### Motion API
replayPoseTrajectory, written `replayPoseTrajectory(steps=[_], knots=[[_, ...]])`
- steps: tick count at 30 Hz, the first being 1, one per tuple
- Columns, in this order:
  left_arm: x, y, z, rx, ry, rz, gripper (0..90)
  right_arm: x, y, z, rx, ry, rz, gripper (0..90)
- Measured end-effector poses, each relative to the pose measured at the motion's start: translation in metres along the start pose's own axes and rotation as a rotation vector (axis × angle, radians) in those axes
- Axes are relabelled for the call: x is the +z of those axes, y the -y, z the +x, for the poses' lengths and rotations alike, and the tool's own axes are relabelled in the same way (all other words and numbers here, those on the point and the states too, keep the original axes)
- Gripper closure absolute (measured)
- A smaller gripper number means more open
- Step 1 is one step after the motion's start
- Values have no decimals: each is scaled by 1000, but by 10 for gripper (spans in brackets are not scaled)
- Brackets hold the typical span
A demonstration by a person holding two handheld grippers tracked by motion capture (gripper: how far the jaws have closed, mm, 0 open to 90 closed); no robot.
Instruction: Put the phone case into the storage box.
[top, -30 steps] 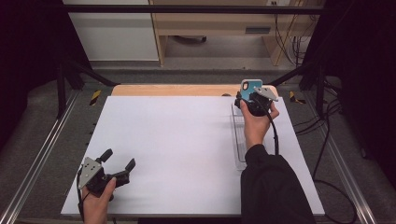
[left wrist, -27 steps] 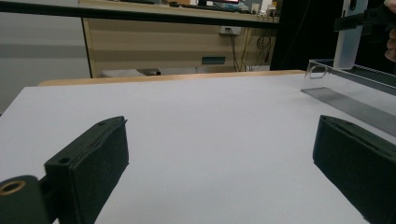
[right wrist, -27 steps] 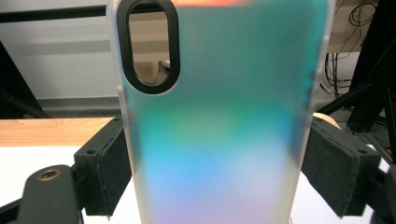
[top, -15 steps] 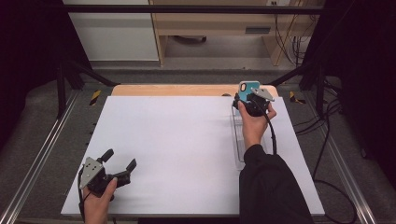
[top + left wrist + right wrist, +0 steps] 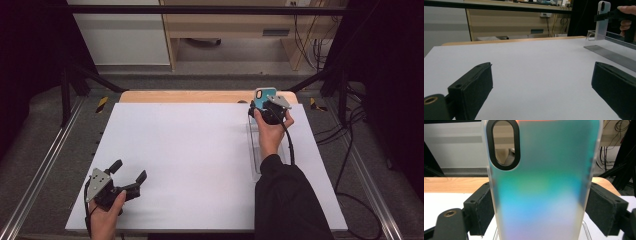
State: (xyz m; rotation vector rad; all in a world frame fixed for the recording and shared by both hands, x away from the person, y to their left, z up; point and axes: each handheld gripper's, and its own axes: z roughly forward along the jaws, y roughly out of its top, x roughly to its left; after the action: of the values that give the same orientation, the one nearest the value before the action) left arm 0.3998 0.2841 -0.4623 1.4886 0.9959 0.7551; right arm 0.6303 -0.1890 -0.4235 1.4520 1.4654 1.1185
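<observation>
Nearest me, my left gripper (image 5: 131,181) sits low over the near left corner of the bench (image 5: 190,150), its jaws spread wide with nothing between them; in the left gripper view I see bare white surface between the two black pads (image 5: 474,87).

Farther out on the right side, my right gripper (image 5: 263,106) is pinching a phone case (image 5: 541,185) by its two long edges. In the right gripper view the case stands upright between the jaws, a frosted shell with a teal and pale iridescent sheen and a black-ringed oval camera opening near its top. From the high view it hangs at the far right of the bench, just above the far end of a clear acrylic stand (image 5: 256,145) that runs along the surface back toward me.

I judge the step in hand to be carrying the case over the stand, either lifted from it or about to be set into it; I cannot tell which. If it is to be placed, the next move calls for lowering the case squarely so its bottom edge meets the stand's channel, keeping it upright, and only then easing the jaws apart.

Beyond the bench lie a wooden edge (image 5: 190,96) and cables on the floor.
</observation>
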Motion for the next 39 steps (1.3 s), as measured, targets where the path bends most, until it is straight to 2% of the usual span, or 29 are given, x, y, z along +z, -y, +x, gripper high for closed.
replayPoseTrajectory(steps=[7,21,26,33,39], knots=[[0,0,-1,2,4,2,32,3,3,2,24,6,10,172],[1,0,-2,1,6,4,32,9,9,8,11,15,28,172],[1,0,-2,1,6,4,32,10,10,7,11,21,36,171],[1,0,-2,6,8,7,32,10,11,7,-15,38,41,172],[1,0,-2,6,10,5,32,11,11,7,-11,36,40,172]])
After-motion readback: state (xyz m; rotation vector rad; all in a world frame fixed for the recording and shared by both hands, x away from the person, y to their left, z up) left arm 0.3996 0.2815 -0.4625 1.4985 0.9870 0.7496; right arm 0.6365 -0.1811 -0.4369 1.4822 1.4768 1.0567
